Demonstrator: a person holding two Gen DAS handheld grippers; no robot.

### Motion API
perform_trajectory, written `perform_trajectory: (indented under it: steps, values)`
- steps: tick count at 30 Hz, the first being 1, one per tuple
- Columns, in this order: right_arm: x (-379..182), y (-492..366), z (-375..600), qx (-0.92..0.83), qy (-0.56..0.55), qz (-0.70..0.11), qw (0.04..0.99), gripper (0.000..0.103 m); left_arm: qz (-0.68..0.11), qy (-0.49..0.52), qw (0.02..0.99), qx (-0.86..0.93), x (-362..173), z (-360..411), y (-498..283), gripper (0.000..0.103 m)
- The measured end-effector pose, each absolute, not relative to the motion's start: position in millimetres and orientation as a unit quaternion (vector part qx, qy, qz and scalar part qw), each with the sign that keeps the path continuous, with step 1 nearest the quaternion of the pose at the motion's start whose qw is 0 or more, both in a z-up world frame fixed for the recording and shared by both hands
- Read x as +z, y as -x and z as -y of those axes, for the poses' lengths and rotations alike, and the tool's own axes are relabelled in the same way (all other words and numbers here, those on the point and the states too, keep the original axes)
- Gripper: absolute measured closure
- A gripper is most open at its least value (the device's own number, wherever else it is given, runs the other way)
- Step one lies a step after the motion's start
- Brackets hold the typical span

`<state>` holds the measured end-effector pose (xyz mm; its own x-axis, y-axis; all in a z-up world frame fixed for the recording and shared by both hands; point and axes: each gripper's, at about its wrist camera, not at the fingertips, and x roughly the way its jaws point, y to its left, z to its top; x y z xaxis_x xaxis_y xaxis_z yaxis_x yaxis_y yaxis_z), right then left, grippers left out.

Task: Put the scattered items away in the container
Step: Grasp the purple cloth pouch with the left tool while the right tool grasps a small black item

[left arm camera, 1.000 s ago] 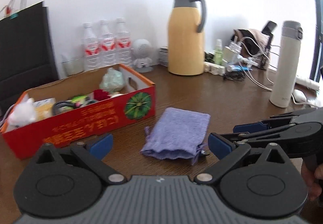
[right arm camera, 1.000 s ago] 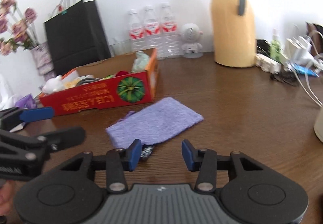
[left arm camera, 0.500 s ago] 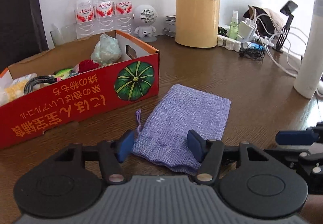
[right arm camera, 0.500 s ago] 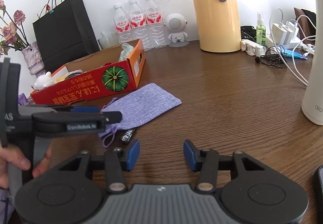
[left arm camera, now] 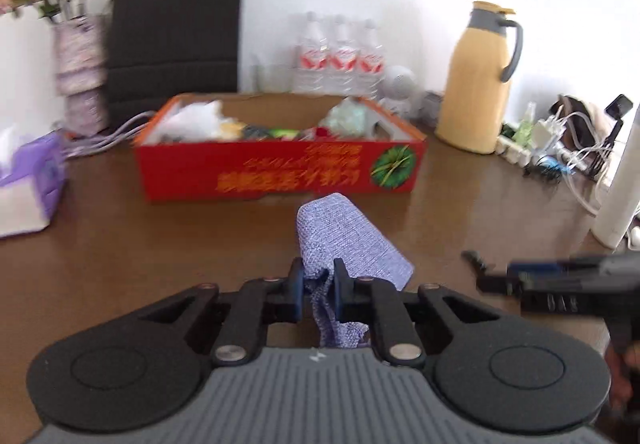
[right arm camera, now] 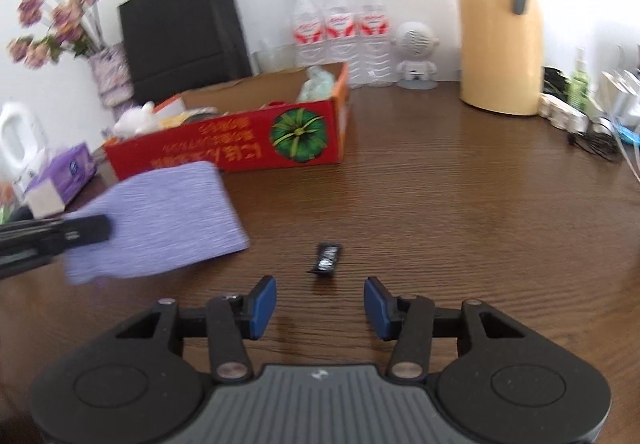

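Note:
My left gripper (left arm camera: 318, 286) is shut on a purple fabric pouch (left arm camera: 344, 240) and holds it lifted above the brown table, in front of the red cardboard box (left arm camera: 280, 174). The pouch also shows in the right wrist view (right arm camera: 160, 220), blurred, at the left. My right gripper (right arm camera: 320, 308) is open and empty, low over the table, just short of a small black packet (right arm camera: 328, 258). The red box (right arm camera: 240, 152) holds several items, among them a white plush toy (right arm camera: 134, 120).
A yellow thermos jug (right arm camera: 500, 24), three water bottles (right arm camera: 340, 28), a white robot figure (right arm camera: 416, 56) and a black bag (right arm camera: 184, 32) stand along the back. Cables and chargers (left arm camera: 560, 148) lie right. A tissue box (left arm camera: 24, 188) is left. A white flask (left arm camera: 624, 184) stands at far right.
My left gripper closed on the purple pouch and lifted it off the table, uncovering the black packet. My right gripper opened wider and moved toward the packet.

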<state>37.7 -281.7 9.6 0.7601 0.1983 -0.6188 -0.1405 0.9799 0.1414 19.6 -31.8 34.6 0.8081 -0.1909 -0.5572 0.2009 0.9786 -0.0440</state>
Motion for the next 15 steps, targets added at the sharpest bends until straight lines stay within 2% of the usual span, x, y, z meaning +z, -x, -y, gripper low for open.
perform_trajectory:
  steps: [1,2,3,4,5,6,8,10,11,15]
  values:
    - [9.4,-42.0,277.9,0.091,-0.035,-0.334,0.938,0.056,-0.295,-0.018,0.951,-0.092,33.2,27.6,-12.2,0.072]
    - [9.3,-46.3,274.9,0.093,-0.03,-0.333,0.938,0.056,-0.297,-0.025,0.951,-0.085,31.9,24.1,-5.7,0.062]
    - [9.1,-50.4,272.7,0.093,-0.025,-0.332,0.938,0.057,-0.3,-0.027,0.95,-0.084,31.4,21.2,-0.4,0.048]
    - [8.2,-54.2,270.3,0.093,-0.019,-0.331,0.939,0.058,-0.302,-0.026,0.949,-0.089,32.0,18.7,3.4,0.041]
    - [7.5,-56.8,267.7,0.089,-0.009,-0.329,0.94,0.061,-0.299,-0.024,0.949,-0.097,33.4,16.5,5.6,0.027]
    - [7.1,-58.6,264.8,0.081,0.006,-0.327,0.941,0.072,-0.291,-0.024,0.951,-0.103,35.4,15.1,6.1,0.019]
    - [7.2,-59.2,263.4,0.074,0.013,-0.326,0.942,0.082,-0.28,-0.023,0.952,-0.118,39.2,14.6,0.2,0.017]
    - [6.8,-58.6,265.0,0.072,0.012,-0.325,0.943,0.092,-0.291,-0.017,0.945,-0.148,35.9,19.8,-17.6,0.008]
    - [6.8,-58.0,266.3,0.072,0.01,-0.324,0.943,0.093,-0.308,-0.02,0.938,-0.155,32.1,25.4,-28.4,0.005]
    - [6.6,-48.1,265.2,0.072,0.022,-0.321,0.944,0.094,-0.338,-0.062,0.928,-0.143,15.2,51.1,-50.3,0.005]
